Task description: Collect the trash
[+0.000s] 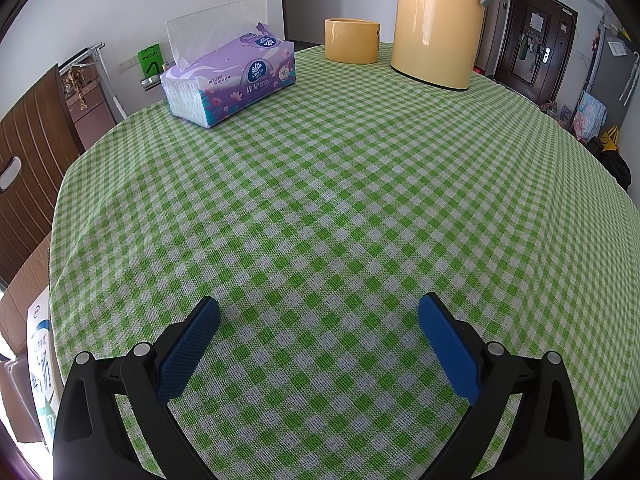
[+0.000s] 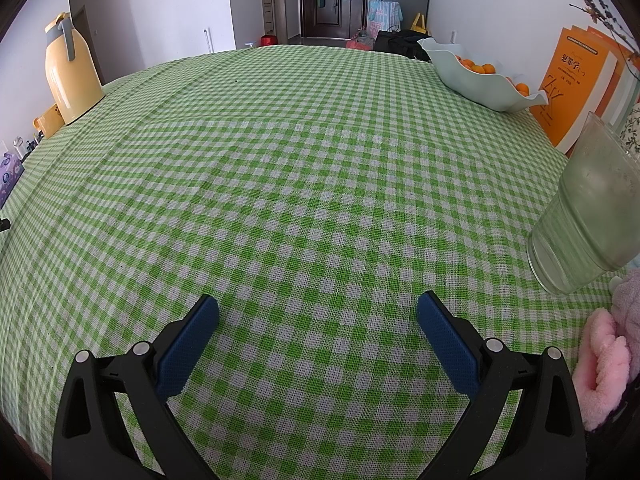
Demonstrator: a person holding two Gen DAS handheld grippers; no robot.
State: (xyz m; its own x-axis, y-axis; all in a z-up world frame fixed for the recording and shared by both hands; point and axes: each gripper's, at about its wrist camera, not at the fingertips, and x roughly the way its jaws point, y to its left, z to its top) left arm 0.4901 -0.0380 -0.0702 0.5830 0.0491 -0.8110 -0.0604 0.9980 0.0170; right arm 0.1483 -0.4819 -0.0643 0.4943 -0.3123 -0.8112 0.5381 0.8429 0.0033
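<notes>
From the left wrist view, a purple tissue pack (image 1: 230,80) sits far left on the green-checked tabletop (image 1: 340,200), then a yellow cup (image 1: 351,40) just beside a tall yellow thermos (image 1: 438,24). The left tongs (image 1: 319,312) gape wide over bare cloth, holding nothing. The right tongs (image 2: 318,312) are likewise spread wide and empty — a cloudy glass (image 2: 588,216), fruit bowl (image 2: 476,80), orange book (image 2: 572,88) and pink plush (image 2: 608,360) stand to their right. No trash shows on the tabletop in either view.
</notes>
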